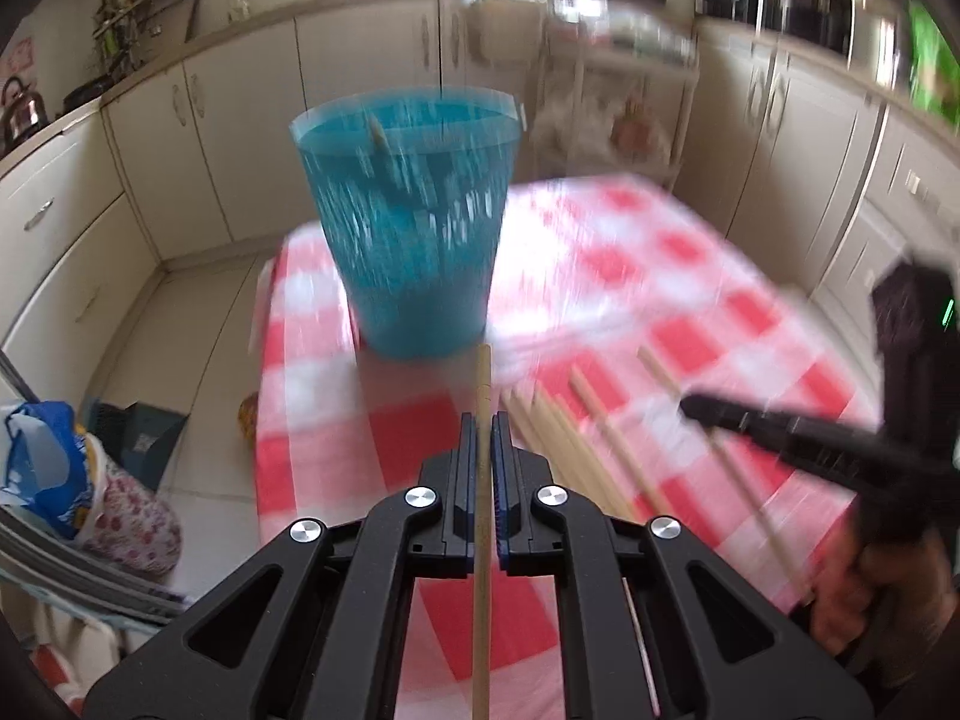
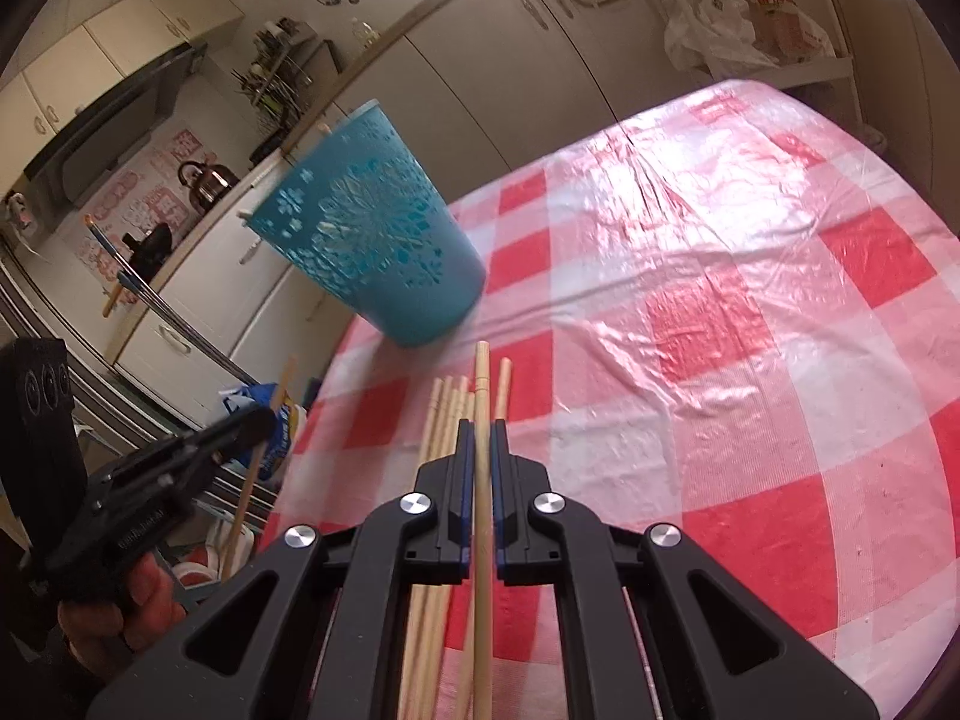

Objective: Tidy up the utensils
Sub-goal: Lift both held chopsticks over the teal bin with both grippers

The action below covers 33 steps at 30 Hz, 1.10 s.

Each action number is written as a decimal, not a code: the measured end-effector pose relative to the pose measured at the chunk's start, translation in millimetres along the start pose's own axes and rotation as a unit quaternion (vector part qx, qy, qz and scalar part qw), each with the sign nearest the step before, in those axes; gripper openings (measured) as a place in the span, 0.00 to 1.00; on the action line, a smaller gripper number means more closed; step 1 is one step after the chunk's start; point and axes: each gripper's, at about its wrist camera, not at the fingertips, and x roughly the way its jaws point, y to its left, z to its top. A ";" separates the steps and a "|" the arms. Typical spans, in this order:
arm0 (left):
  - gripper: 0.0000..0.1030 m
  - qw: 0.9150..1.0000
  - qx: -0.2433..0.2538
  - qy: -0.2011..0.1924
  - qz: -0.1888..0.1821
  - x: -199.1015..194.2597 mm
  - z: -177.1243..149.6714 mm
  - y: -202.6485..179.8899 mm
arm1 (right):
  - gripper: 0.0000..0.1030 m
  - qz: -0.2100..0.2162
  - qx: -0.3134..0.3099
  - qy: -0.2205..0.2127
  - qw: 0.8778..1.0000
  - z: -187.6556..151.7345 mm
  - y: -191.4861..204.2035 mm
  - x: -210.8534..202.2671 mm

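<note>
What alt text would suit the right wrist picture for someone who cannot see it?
A black two-finger right gripper is shut on one wooden chopstick above more loose wooden chopsticks on a red-and-white checked tablecloth. A perforated blue plastic cup stands beyond.

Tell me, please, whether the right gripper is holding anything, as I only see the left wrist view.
Observer: Yes. The right gripper is shut on a single chopstick.
Operator: Thank you. The blue cup is blurred for me; is its wall plain?
Observer: No. The blue cup has snowflake-shaped cut-outs.
Operator: Could you say whether anything is already in it?
Observer: Two chopstick ends show at its rim.
</note>
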 end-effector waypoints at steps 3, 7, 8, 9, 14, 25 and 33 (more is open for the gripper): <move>0.04 0.999 -0.019 -0.047 -0.008 -19.5 24.5 12.9 | 0.06 0.005 -0.011 -0.026 1.000 3.9 7.0 -9.4; 0.04 0.994 -0.048 -0.101 -0.015 -35.5 63.0 34.5 | 0.06 0.005 -0.014 -0.054 0.998 10.0 11.3 -19.7; 0.04 0.992 -0.055 -0.113 -0.016 -37.7 72.5 38.5 | 0.06 0.007 -0.012 -0.063 0.998 13.8 13.0 -23.4; 0.04 0.990 -0.062 -0.124 -0.016 -39.2 81.0 42.9 | 0.06 0.010 -0.012 -0.070 0.997 17.2 14.7 -26.3; 0.04 0.980 -0.091 -0.177 -0.015 -34.8 126.5 59.4 | 0.06 0.017 -0.033 -0.120 0.992 59.9 35.8 -33.4; 0.05 0.951 -0.162 -0.263 -0.032 -6.5 204.9 89.6 | 0.06 0.038 -0.043 -0.240 0.969 194.2 100.6 -6.1; 0.05 0.939 -0.213 -0.266 -0.039 38.3 214.6 112.1 | 0.06 0.016 -0.045 -0.245 0.968 243.9 129.4 51.7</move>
